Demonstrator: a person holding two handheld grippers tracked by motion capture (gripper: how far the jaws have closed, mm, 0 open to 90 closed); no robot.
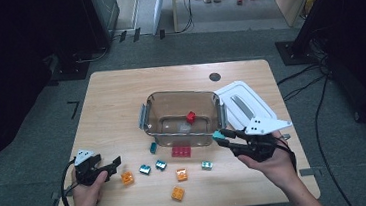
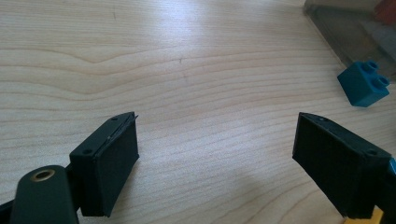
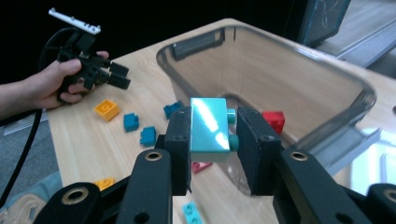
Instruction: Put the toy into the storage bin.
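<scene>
A teal brick [image 3: 209, 127] sits clamped between the right gripper's [image 3: 212, 140] jaws, just outside the near wall of the clear plastic bin [image 1: 179, 133]. The left gripper [image 2: 217, 158] rests wide apart, holding nothing, near an orange brick [image 1: 127, 177].

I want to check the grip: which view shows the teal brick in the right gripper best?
The right gripper view: the teal brick sits large and clamped between the jaws. The high view shows it tiny beside the bin.

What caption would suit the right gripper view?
Right gripper clamps a teal brick beside the clear bin holding a red brick.
</scene>
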